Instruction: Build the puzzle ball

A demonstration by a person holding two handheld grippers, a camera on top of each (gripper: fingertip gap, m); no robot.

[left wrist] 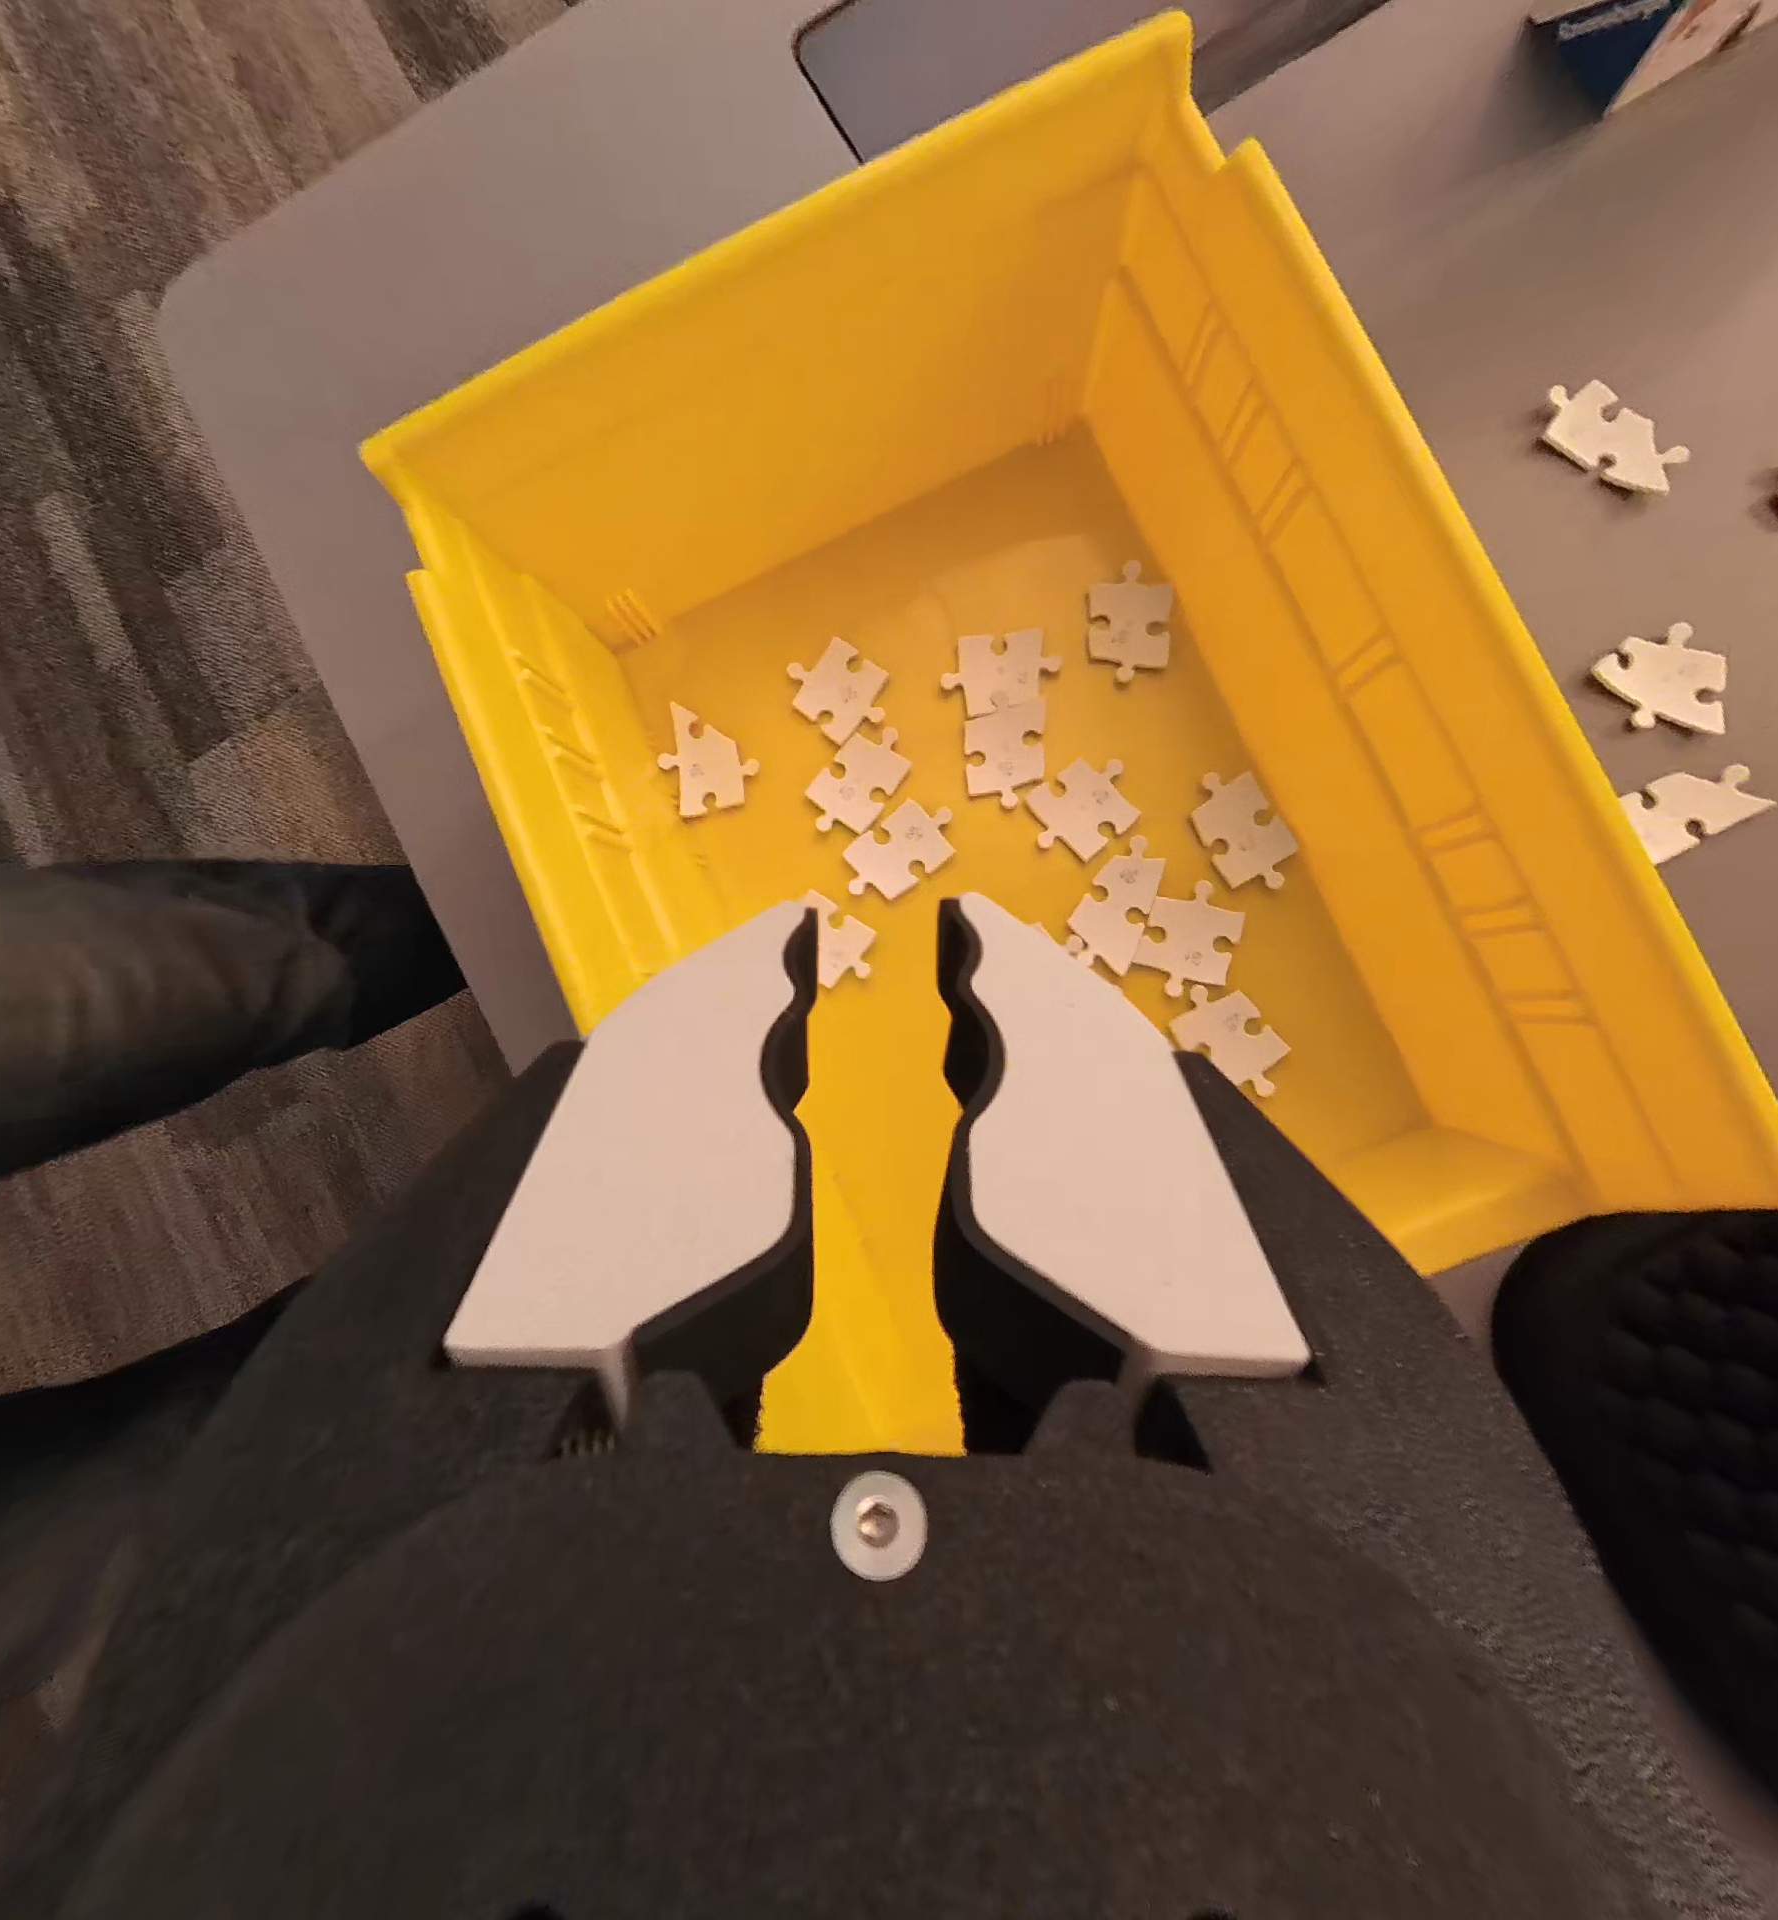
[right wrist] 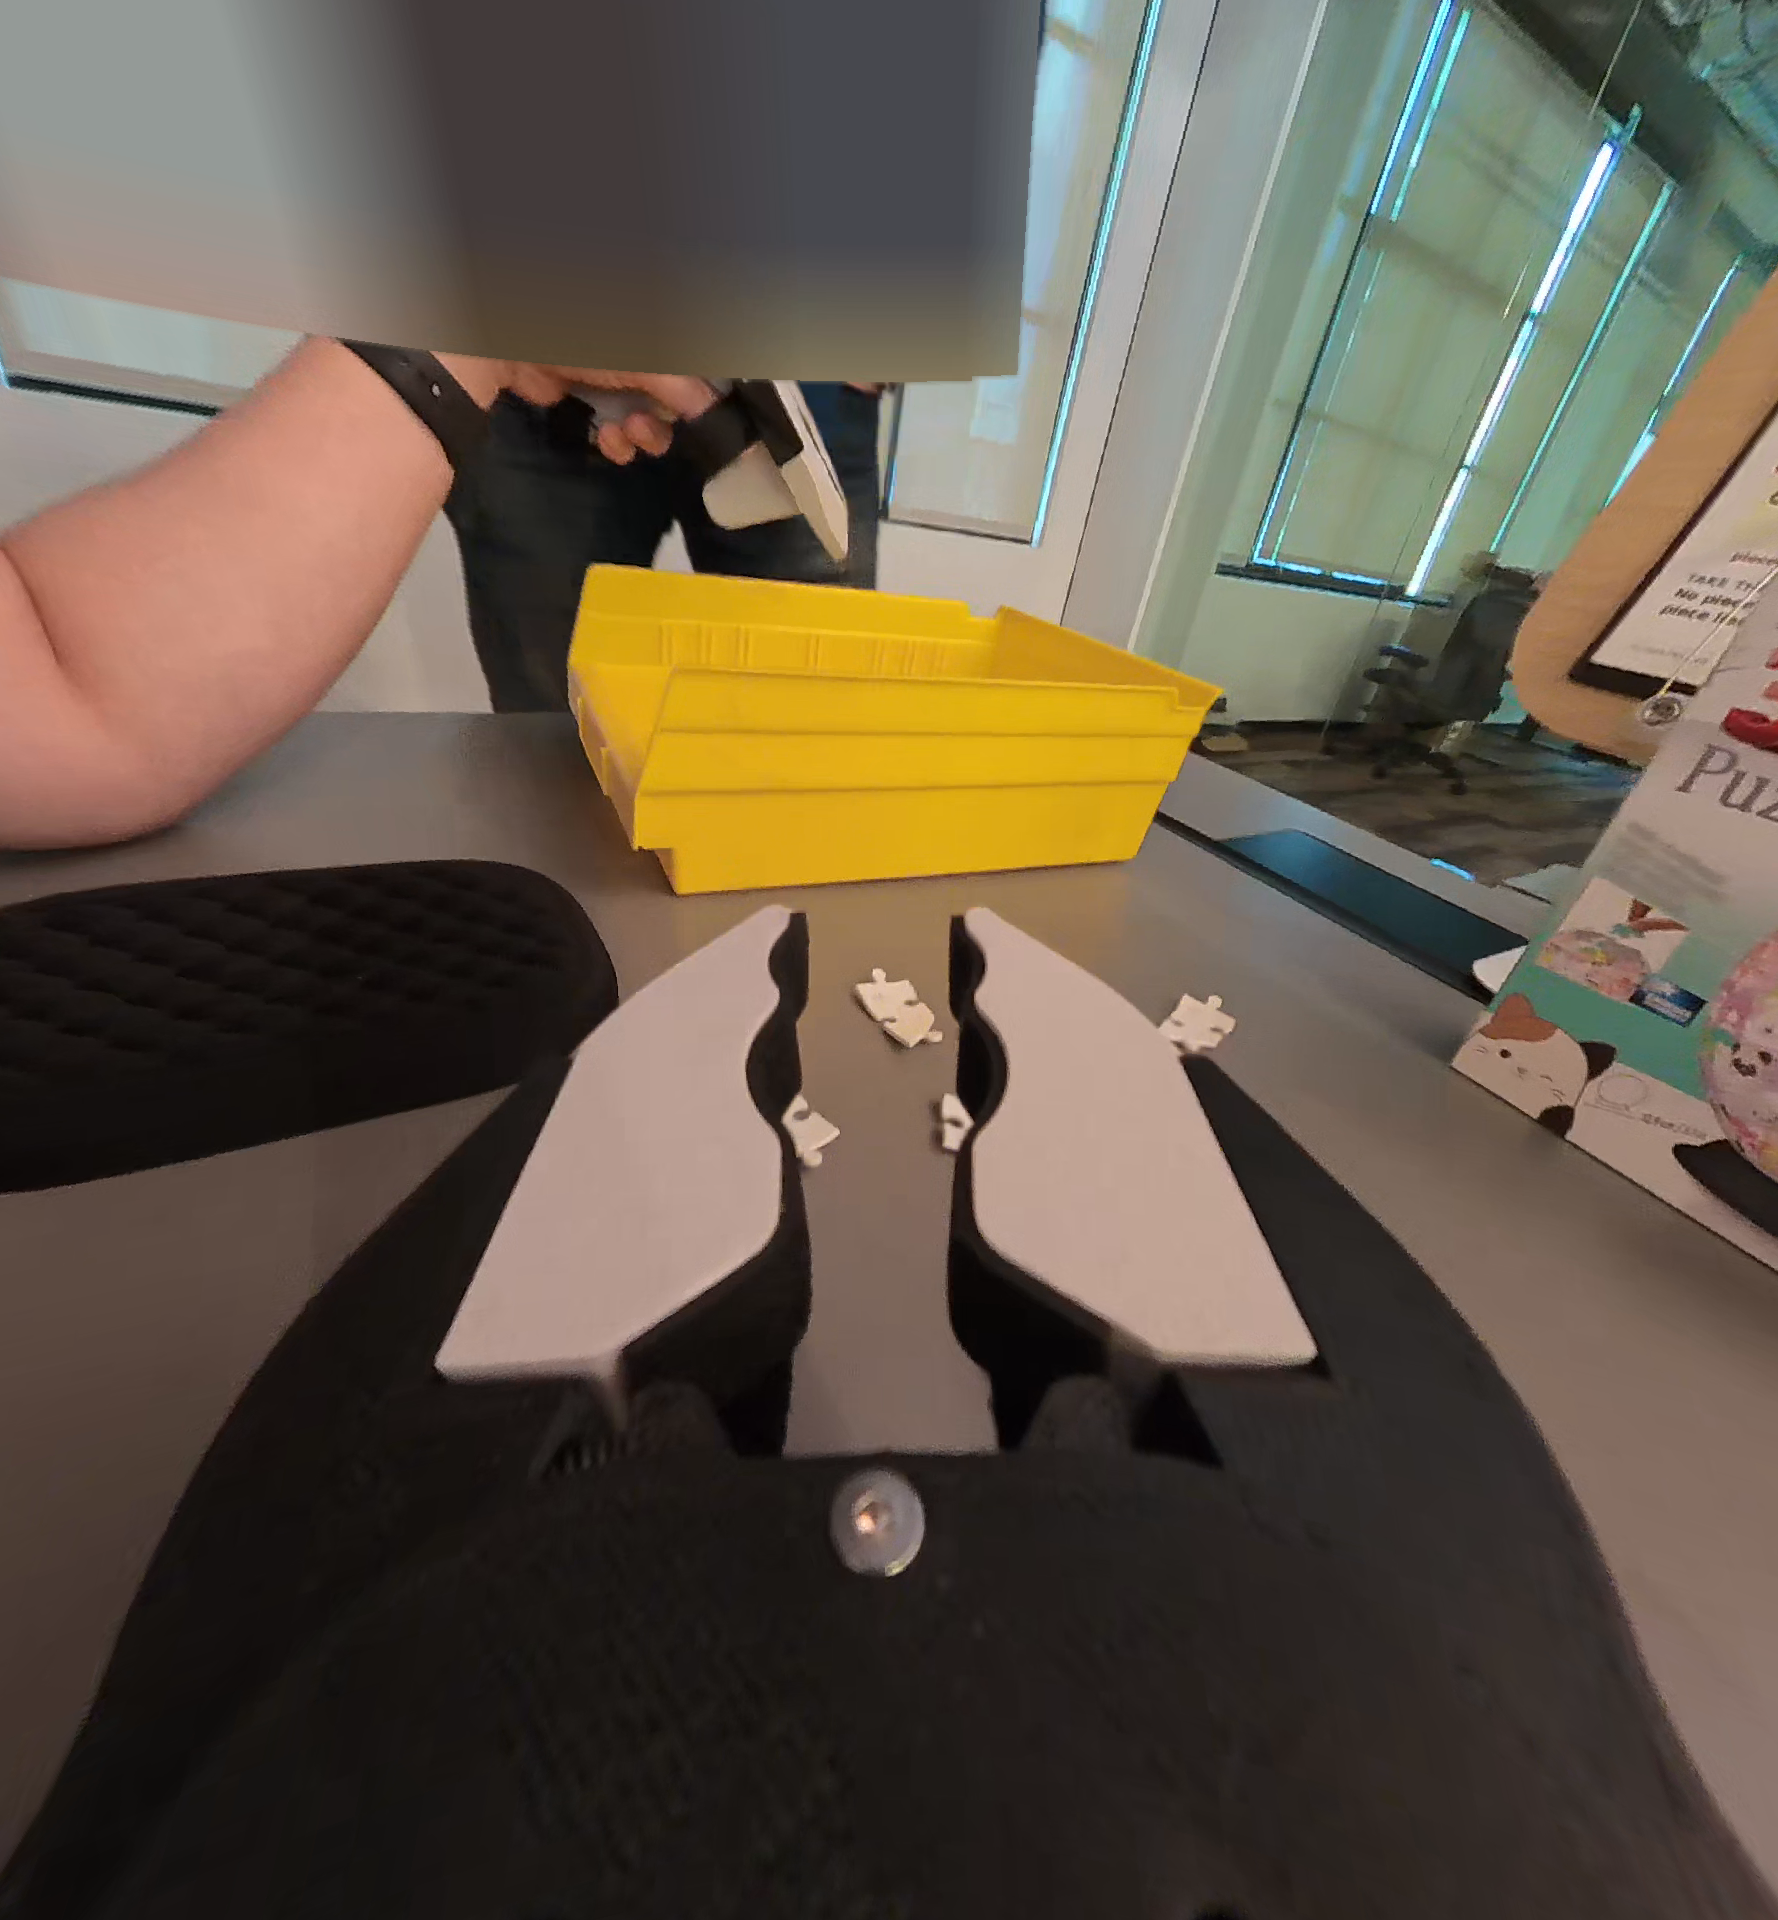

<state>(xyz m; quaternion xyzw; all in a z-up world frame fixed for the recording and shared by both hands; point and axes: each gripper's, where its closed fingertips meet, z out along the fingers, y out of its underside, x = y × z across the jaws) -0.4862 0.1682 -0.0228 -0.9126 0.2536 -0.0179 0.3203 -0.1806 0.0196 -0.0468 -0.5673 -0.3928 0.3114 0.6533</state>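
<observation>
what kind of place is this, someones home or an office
Most likely an office or lab space, not a home: tall glass partitions line the room, office chairs stand beyond them, and the grey table sits on patterned commercial carpet.

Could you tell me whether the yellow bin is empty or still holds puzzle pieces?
Not empty: the yellow bin holds many loose white puzzle pieces scattered flat across its floor.
</observation>
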